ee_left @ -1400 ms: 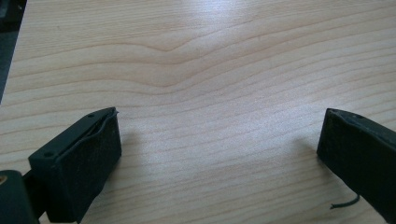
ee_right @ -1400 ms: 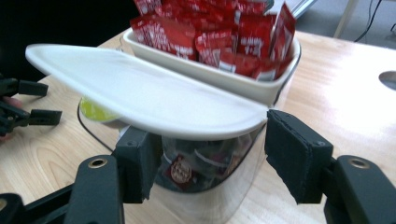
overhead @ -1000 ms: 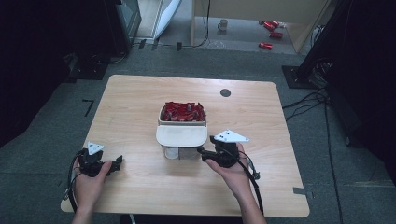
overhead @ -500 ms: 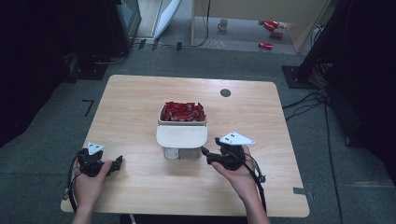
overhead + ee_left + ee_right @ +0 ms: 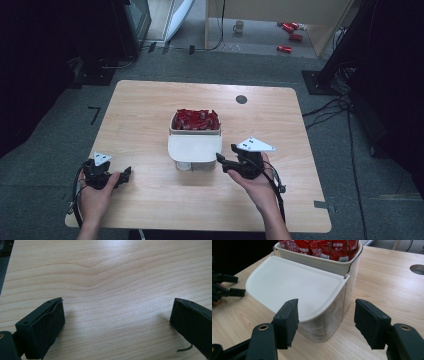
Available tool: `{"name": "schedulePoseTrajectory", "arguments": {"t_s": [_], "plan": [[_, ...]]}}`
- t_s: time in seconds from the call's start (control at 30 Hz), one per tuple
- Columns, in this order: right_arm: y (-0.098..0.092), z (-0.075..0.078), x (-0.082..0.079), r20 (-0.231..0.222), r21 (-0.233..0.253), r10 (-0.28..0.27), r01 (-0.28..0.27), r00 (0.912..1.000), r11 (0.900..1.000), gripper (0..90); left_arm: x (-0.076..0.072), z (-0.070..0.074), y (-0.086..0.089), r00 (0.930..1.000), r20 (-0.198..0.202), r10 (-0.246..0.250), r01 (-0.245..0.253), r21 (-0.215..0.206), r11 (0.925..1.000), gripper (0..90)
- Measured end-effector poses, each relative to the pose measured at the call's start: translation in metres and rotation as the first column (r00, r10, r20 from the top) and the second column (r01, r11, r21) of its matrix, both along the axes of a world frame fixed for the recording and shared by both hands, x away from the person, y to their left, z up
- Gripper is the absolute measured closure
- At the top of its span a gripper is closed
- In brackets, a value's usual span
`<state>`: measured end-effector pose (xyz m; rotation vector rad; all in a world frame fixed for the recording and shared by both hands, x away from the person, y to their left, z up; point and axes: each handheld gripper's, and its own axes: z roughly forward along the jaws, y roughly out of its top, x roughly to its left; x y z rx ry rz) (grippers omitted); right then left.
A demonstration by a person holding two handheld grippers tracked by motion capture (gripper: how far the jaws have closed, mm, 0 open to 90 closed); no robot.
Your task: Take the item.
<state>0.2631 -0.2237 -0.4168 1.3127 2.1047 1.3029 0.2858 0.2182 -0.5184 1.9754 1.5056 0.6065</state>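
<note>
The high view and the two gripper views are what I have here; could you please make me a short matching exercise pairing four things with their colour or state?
Things:
1. lid
2. packets
3. left gripper
4. round hole

Colour or state:
A. red, filling the container
B. dark, in the table top beyond the container
C. cream, hinged open toward the person
D. open, over bare wood

Pairs: 1-C, 2-A, 3-D, 4-B

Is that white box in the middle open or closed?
Open. The container's white lid is flipped out toward the person, and red packets show in the uncovered top.
</note>
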Motion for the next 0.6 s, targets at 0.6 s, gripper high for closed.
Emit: {"name": "schedulePoseTrajectory", "arguments": {"t_s": [0.6], "plan": [[0.047,0.020,0.049,0.101,0.004,-0.030,0.030,0.9944,1.000,66.1,0.000,0.000,0.000,1.0000,0.001,0.000,0.000,0.000,1.0000,0.1]]}}
